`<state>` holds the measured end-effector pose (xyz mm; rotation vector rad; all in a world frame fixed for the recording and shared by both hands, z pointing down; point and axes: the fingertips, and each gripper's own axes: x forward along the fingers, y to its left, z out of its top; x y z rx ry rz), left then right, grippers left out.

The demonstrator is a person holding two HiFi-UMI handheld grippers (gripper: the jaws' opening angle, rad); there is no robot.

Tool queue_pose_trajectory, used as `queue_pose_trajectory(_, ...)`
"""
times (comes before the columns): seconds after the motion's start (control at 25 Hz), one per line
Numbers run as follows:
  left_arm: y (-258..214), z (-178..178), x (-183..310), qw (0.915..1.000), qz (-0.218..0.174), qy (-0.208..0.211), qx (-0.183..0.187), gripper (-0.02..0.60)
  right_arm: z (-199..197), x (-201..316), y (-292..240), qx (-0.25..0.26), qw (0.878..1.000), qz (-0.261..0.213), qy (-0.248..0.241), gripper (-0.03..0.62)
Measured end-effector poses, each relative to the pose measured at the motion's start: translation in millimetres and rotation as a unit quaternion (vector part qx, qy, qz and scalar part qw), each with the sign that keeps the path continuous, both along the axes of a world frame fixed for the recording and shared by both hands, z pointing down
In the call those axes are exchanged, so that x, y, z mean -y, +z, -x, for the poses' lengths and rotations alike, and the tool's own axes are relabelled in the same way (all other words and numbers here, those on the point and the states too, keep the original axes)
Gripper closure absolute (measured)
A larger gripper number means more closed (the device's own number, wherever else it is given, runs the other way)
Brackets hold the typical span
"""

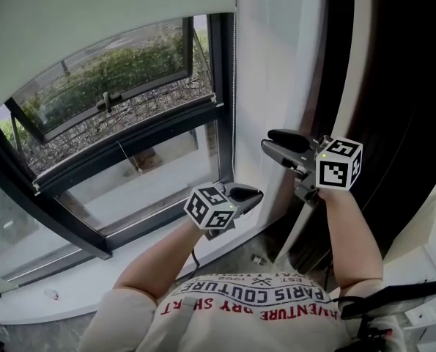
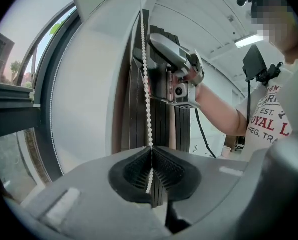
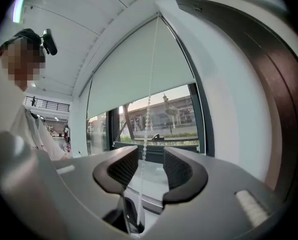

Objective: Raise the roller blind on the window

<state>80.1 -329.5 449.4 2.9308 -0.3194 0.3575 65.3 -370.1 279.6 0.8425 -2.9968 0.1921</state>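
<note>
Beside the window (image 1: 115,101), the left gripper (image 2: 151,151) pinches the bead chain (image 2: 146,94); the right gripper (image 3: 150,155) holds its jaws wide around it.

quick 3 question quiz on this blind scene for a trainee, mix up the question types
1. True or false: the left gripper is shut on the bead chain.
2. Pick one. The right gripper has its jaws:
A) clamped on the chain
B) apart, with the chain running between them
C) closed on nothing
3. Fill the gap: in the head view the roller blind covers only the ___ part of the window.

Key: 1 true; 2 B; 3 top
</note>
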Motion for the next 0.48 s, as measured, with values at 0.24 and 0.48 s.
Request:
queue_pose_trajectory(0.24,-0.3,-4.5,-0.5,1.0000,0.001,0.006,0.003,0.571,9.9,4.4,-17.2,-0.029,0.999,-0.022,-0.002,0.564)
queue_pose_trajectory(0.48,1.7,-5.2,-0.6,0.9999,-0.001,0.007,0.010,0.571,8.2,6.2,-14.1,-0.005,1.000,0.013,-0.004,0.585)
